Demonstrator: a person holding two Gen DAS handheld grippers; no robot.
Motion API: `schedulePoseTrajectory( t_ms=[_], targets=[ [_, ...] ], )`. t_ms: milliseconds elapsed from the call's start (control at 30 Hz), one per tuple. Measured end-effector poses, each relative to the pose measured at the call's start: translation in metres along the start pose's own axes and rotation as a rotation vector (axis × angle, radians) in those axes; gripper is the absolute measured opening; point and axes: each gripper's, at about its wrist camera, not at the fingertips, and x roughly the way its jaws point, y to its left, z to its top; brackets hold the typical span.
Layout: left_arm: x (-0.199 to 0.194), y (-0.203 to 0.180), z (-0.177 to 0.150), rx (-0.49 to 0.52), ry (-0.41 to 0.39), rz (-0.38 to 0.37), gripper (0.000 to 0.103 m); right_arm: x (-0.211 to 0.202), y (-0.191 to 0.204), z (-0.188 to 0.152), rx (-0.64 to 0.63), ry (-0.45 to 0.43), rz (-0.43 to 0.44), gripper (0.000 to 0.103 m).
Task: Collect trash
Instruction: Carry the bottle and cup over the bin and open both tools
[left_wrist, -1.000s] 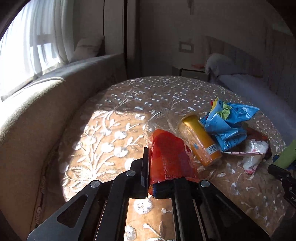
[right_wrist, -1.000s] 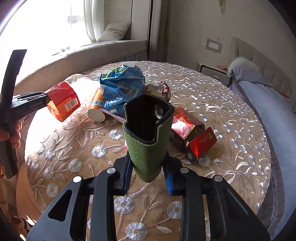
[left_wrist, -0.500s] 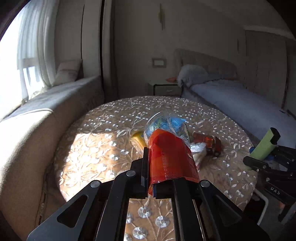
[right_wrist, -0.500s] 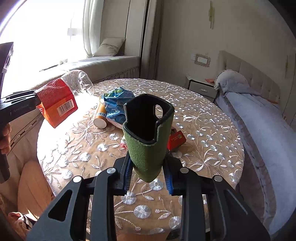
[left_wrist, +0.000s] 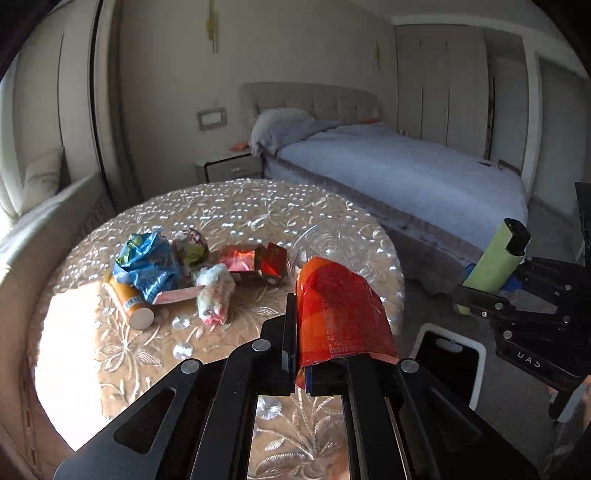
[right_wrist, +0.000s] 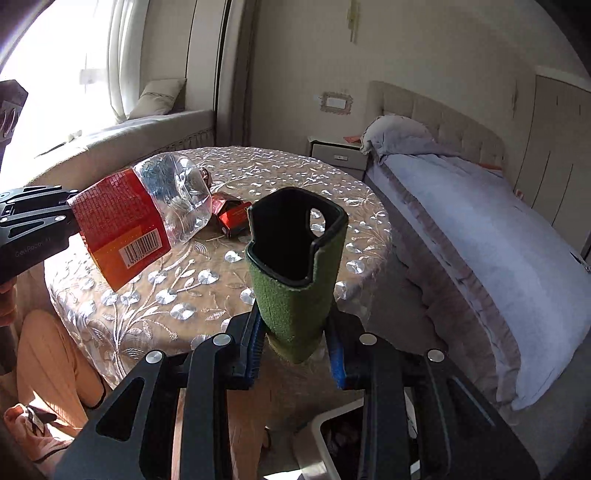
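My left gripper (left_wrist: 301, 363) is shut on a clear plastic bottle with a red-orange label (left_wrist: 338, 306), held above the near right edge of the round table (left_wrist: 258, 206); it also shows in the right wrist view (right_wrist: 136, 218). My right gripper (right_wrist: 295, 354) is shut on a green sleeve-like holder with a black lining (right_wrist: 295, 266), held off the table's right side; the holder shows in the left wrist view (left_wrist: 495, 262). A white trash bin with a black inside (left_wrist: 448, 360) stands on the floor below, and its rim shows in the right wrist view (right_wrist: 332, 417).
On the table lie a blue wrapper (left_wrist: 147, 264), an orange bottle (left_wrist: 129, 306), a crumpled white wrapper (left_wrist: 214, 291) and a red box (left_wrist: 255, 262). A bed (left_wrist: 406, 173) stands to the right, a sofa (left_wrist: 44, 229) to the left.
Both grippers have pulled back and swung right, away from the table's middle, with their loads. The bin has come into view below them.
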Motion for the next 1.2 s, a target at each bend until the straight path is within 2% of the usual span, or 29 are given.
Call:
schedulePoseTrajectory(
  t_ms=[200, 433, 733, 1000, 1033, 1067, 1100, 1133, 1167, 1200],
  targets=[
    [0.029, -0.059, -0.010, 0.108, 0.053, -0.102, 0.002, -0.006, -0.032, -0.034, 0.059, 0.048, -0.083, 0.031],
    [0.079, -0.127, -0.030, 0.262, 0.170, -0.207, 0.002, 0.006, -0.073, -0.086, 0.127, 0.144, -0.146, 0.031],
    [0.166, -0.204, -0.063, 0.451, 0.369, -0.329, 0.002, 0.052, -0.123, -0.155, 0.145, 0.260, -0.098, 0.031],
    [0.238, -0.258, -0.103, 0.611, 0.549, -0.368, 0.004, 0.099, -0.146, -0.212, 0.193, 0.308, -0.063, 0.031],
    [0.244, -0.266, -0.109, 0.628, 0.585, -0.385, 0.007, 0.102, -0.147, -0.218, 0.195, 0.323, -0.049, 0.039],
    [0.250, -0.269, -0.113, 0.633, 0.611, -0.398, 0.017, 0.104, -0.148, -0.224, 0.196, 0.335, -0.051, 0.078],
    [0.256, -0.270, -0.116, 0.637, 0.626, -0.401, 0.063, 0.103, -0.149, -0.230, 0.186, 0.321, -0.066, 0.097],
    [0.259, -0.272, -0.120, 0.649, 0.625, -0.380, 0.096, 0.102, -0.149, -0.235, 0.177, 0.329, -0.058, 0.098],
    [0.262, -0.273, -0.123, 0.672, 0.608, -0.368, 0.097, 0.104, -0.150, -0.241, 0.175, 0.350, -0.068, 0.099],
    [0.263, -0.273, -0.126, 0.680, 0.618, -0.387, 0.097, 0.104, -0.151, -0.245, 0.174, 0.366, -0.075, 0.099]
  ],
)
